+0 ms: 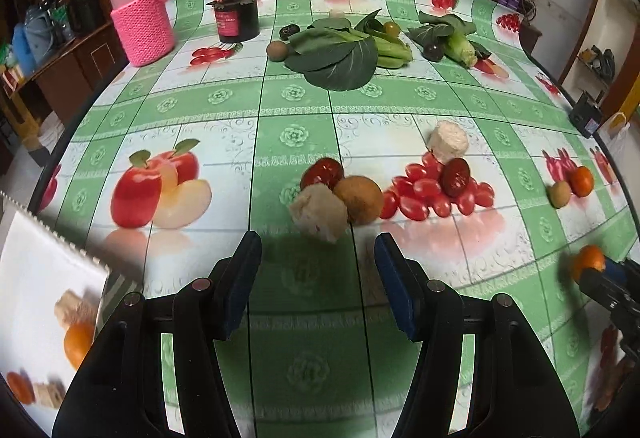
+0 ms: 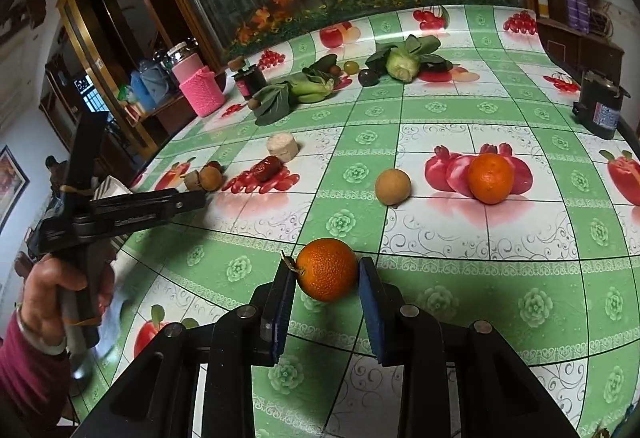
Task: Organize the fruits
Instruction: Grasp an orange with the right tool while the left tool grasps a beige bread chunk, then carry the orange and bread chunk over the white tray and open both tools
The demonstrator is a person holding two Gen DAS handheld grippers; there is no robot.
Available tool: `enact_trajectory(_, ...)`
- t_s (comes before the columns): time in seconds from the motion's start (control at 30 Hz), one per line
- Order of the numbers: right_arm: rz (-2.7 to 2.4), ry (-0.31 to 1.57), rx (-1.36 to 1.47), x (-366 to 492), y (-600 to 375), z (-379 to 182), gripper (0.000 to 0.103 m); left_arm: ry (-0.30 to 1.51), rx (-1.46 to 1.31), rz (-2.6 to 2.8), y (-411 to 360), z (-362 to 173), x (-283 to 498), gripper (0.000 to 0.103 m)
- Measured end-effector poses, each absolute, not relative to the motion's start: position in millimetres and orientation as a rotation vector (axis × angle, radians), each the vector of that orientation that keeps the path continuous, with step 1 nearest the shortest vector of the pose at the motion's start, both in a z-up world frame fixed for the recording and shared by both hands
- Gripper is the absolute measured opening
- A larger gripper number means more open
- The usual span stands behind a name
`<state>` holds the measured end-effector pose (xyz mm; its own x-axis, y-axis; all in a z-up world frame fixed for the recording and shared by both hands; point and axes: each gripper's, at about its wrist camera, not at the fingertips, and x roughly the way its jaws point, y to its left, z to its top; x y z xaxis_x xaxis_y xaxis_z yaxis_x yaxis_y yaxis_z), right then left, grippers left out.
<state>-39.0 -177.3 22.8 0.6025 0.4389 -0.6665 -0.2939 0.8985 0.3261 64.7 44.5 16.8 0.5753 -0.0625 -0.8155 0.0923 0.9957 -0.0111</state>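
Two pairs of tongs in play, and we've got action on the right: the right tongs [image 2: 326, 284] are clamped on a small orange [image 2: 327, 269], pads pressing both its flanks, the fruit just above the worktop [image 2: 500, 270]. Over on our other side, the left tongs [image 1: 318, 258] stand wide apart with nothing between them, pointed at a tight little cluster just ahead: a pale peeled chunk [image 1: 319, 213], a brown round fruit [image 1: 359, 199] and a red date [image 1: 322, 172], all touching.

Moving outward, a second red date [image 1: 456, 177] sits beside a white cylinder piece [image 1: 448, 141], and further right another orange [image 2: 491, 178] rests near a tan round fruit [image 2: 393, 186]. Leafy greens [image 1: 336, 56] lie at the far side, well apart. A white sheet [image 1: 44, 302] with fruit on it shows at the left edge, likely where the sorted pieces go.

Risks, as we judge them: the orange is round and held only near the pad tips, so a quick swing could roll it out. And if the left tongs close on that packed cluster, they may nudge the neighbours and send the round one rolling off.
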Motion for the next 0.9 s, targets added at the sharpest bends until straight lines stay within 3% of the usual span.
enact_trajectory(0.13,0.437,0.824,0.201,-38.6,-177.4,21.9,0.031,0.955,0.037,-0.092,46.9,13.6,72.2,0.058)
enact_trajectory(0.2,0.438,0.818,0.207,-38.8,-178.6,22.4,0.031,0.945,0.049,-0.104,46.1,13.7,72.7,0.051)
enact_trajectory(0.3,0.443,0.819,0.209,-39.1,-178.1,22.6,0.031,0.939,0.047,-0.111,45.6,14.8,74.4,0.028)
enact_trajectory(0.9,0.501,0.796,0.183,-57.1,-149.0,39.0,0.031,0.875,0.025,-0.109,49.1,48.9,-10.0,0.028)
